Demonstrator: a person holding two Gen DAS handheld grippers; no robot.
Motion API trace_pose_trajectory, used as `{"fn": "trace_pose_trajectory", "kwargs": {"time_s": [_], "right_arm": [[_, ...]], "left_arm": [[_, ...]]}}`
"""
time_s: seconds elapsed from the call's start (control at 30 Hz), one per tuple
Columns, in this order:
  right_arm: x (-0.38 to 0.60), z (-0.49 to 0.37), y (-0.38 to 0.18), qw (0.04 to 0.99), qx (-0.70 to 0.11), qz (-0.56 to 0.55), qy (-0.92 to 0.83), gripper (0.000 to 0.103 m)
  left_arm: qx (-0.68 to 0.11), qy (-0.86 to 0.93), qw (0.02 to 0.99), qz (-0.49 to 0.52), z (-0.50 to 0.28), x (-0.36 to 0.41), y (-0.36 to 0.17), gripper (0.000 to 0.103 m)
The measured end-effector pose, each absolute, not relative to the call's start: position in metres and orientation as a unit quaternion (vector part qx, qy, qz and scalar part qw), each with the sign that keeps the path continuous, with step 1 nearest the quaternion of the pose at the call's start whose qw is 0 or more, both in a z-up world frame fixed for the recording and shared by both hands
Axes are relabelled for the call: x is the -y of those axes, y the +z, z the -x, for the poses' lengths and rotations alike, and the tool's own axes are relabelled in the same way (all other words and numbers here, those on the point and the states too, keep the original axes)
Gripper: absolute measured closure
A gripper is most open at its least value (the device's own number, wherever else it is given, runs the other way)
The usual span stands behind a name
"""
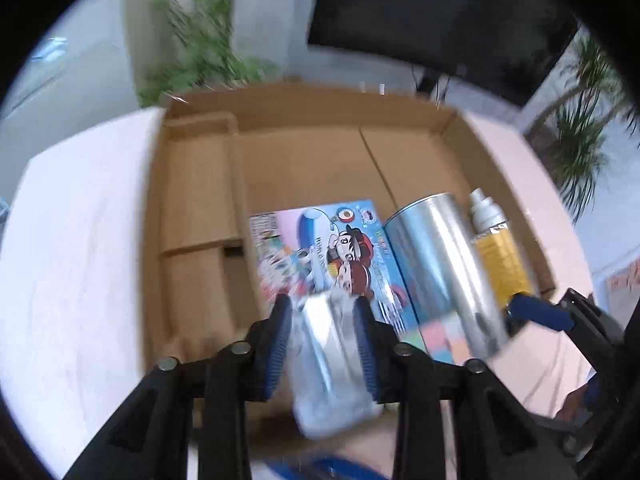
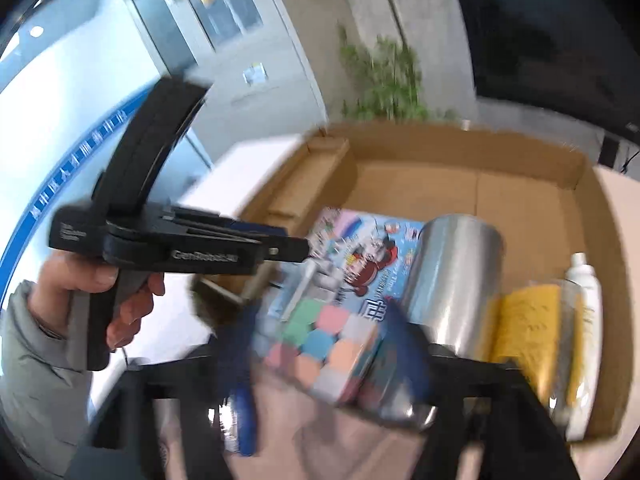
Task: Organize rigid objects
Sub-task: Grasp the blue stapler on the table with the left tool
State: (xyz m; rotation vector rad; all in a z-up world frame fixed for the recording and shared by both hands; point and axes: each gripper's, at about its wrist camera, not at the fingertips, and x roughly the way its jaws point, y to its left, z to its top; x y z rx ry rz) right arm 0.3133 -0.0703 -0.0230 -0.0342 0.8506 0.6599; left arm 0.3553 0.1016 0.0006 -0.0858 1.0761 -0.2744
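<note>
An open cardboard box (image 1: 304,168) holds a blue cartoon-printed box (image 1: 320,248), a silver can (image 1: 444,264) and a yellow spray bottle (image 1: 500,248), all lying down. My left gripper (image 1: 323,344) is shut on a silvery-white wrapped packet (image 1: 332,364) above the box's near edge. In the right wrist view, my right gripper (image 2: 320,356) is shut on a pastel puzzle cube (image 2: 328,348), held over the cartoon box (image 2: 360,256) beside the silver can (image 2: 456,276) and yellow bottle (image 2: 536,328). The left gripper (image 2: 280,248) shows there from the side.
The box (image 2: 520,200) sits on a pale table (image 1: 80,240). A folded cardboard insert (image 1: 196,200) fills the box's left part. Potted plants (image 1: 200,48) and a dark screen (image 1: 440,12) stand behind.
</note>
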Motion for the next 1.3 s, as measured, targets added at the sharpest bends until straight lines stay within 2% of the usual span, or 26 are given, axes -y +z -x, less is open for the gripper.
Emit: {"fn": "trace_pose_trajectory", "kwargs": {"time_s": [0.03,0.07,0.1,0.17,0.23,0.3,0.37,0.43,0.57,0.7,0.87,0.93,1.0,1.1,1.2,1.27,1.3], "right_arm": [[0.074,-0.3,-0.018,0.865,-0.391,0.014,0.313,0.004],[0.074,-0.277,-0.017,0.869,-0.378,0.018,0.32,0.004],[0.069,-0.261,-0.022,0.863,-0.38,0.027,0.333,0.004],[0.054,-0.236,-0.038,0.849,-0.393,0.048,0.349,0.004],[0.03,-0.216,-0.064,0.832,-0.411,0.065,0.366,0.009],[0.008,-0.212,-0.094,0.812,-0.446,0.052,0.374,0.024],[-0.002,-0.216,-0.115,0.808,-0.467,0.047,0.357,0.03],[-0.004,-0.225,-0.138,0.814,-0.485,0.045,0.316,0.032],[-0.005,-0.225,-0.14,0.82,-0.473,0.057,0.317,0.055],[0.0,-0.208,-0.139,0.82,-0.465,0.104,0.318,0.058],[0.059,-0.181,-0.124,0.844,-0.43,0.201,0.25,0.058],[0.089,-0.178,-0.118,0.856,-0.403,0.263,0.189,0.058],[0.109,-0.167,-0.118,0.856,-0.343,0.372,0.107,0.058],[0.11,-0.141,-0.135,0.831,-0.293,0.468,0.07,0.057],[0.091,-0.103,-0.141,0.824,-0.238,0.502,0.112,0.046],[0.091,-0.088,-0.126,0.841,-0.247,0.452,0.165,0.04],[0.098,-0.085,-0.109,0.862,-0.257,0.392,0.191,0.029]], "left_arm": [[-0.495,-0.12,0.859,0.05,-0.336,-0.111,0.008,0.049],[-0.475,-0.105,0.871,0.062,-0.312,-0.125,0.016,0.028],[-0.461,-0.09,0.88,0.072,-0.292,-0.134,0.02,0.017],[-0.448,-0.065,0.887,0.09,-0.255,-0.153,0.019,0.017],[-0.464,-0.044,0.876,0.126,-0.225,-0.17,0.006,0.017],[-0.475,-0.031,0.864,0.164,-0.204,-0.18,-0.008,0.018],[-0.488,-0.035,0.853,0.183,-0.186,-0.181,-0.023,0.018],[-0.491,-0.033,0.849,0.193,-0.176,-0.179,-0.032,0.018],[-0.489,-0.052,0.846,0.205,-0.163,-0.165,-0.04,0.018],[-0.489,-0.072,0.845,0.206,-0.163,-0.144,-0.042,0.018],[-0.492,-0.116,0.839,0.204,-0.163,-0.1,-0.051,0.018],[-0.49,-0.134,0.835,0.212,-0.167,-0.084,-0.056,0.018],[-0.492,-0.153,0.828,0.222,-0.174,-0.07,-0.06,0.018],[-0.507,-0.168,0.818,0.214,-0.185,-0.051,-0.067,0.018],[-0.523,-0.175,0.807,0.211,-0.191,-0.042,-0.075,0.018],[-0.535,-0.178,0.798,0.212,-0.192,-0.039,-0.082,0.018],[-0.542,-0.178,0.794,0.211,-0.193,-0.037,-0.087,0.018]]}}
